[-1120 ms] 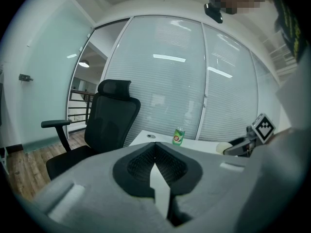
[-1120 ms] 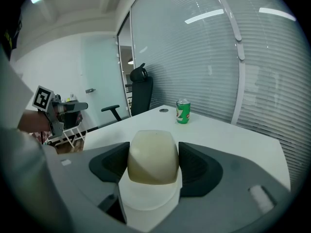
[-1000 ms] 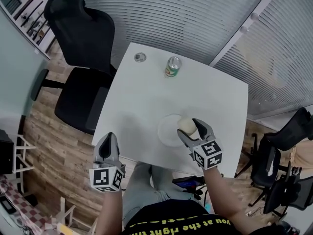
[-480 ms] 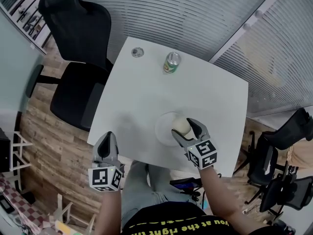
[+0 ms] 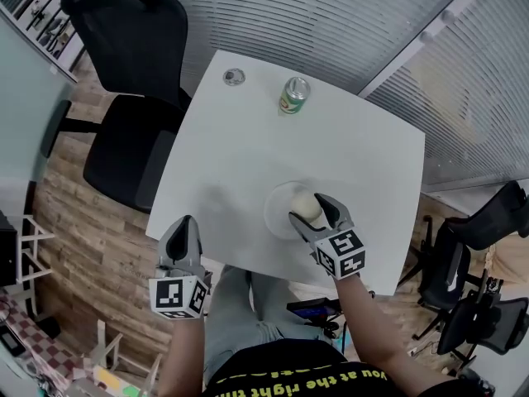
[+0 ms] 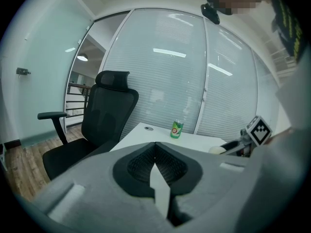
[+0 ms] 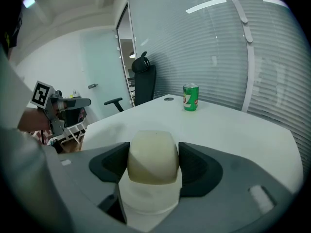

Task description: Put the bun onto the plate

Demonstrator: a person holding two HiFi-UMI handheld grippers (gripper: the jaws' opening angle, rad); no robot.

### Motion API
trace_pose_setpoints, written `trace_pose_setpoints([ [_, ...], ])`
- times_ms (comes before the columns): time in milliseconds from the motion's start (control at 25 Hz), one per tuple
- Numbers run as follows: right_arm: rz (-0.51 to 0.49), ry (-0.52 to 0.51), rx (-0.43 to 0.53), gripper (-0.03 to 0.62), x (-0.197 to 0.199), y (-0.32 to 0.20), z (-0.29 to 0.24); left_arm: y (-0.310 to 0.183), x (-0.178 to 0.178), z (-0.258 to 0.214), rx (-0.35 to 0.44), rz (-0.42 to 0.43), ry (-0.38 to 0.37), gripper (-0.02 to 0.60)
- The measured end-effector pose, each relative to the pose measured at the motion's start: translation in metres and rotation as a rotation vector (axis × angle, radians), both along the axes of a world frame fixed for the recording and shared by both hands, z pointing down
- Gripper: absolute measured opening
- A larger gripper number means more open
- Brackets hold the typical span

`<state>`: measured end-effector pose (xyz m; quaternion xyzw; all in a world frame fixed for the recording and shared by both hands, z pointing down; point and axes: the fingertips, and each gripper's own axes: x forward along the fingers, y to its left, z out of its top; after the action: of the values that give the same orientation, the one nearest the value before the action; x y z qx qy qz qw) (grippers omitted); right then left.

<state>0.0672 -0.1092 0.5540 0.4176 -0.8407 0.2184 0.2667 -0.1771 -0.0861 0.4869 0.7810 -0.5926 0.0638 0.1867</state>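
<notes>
White counter (image 5: 240,155) below me: the bun (image 5: 304,205) is clamped in my right gripper (image 5: 309,209), jaws pressing both its sides, over the plate (image 5: 276,215). I'd lower gently until it rests, then part the jaws slowly. My left gripper (image 5: 183,230), closed and empty, hangs off the near edge.

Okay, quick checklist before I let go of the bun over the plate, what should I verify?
1. bun held between the right gripper jaws: ok.
2. Bun over the plate in the head view: ok.
3. Bun actually resting on the plate: cannot tell.
4. left gripper shut, empty, off to the side of the plate: ok.
5. can standing well away from the plate: ok.
</notes>
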Motion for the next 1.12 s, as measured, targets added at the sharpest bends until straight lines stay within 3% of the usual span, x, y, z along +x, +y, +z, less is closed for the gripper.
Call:
trace_pose_setpoints([
  [1120, -0.041, 0.013, -0.055, 0.324, -0.004, 0.005, 0.038, -0.006, 0.011, 0.015, -0.033, 0.006, -0.005, 0.000],
])
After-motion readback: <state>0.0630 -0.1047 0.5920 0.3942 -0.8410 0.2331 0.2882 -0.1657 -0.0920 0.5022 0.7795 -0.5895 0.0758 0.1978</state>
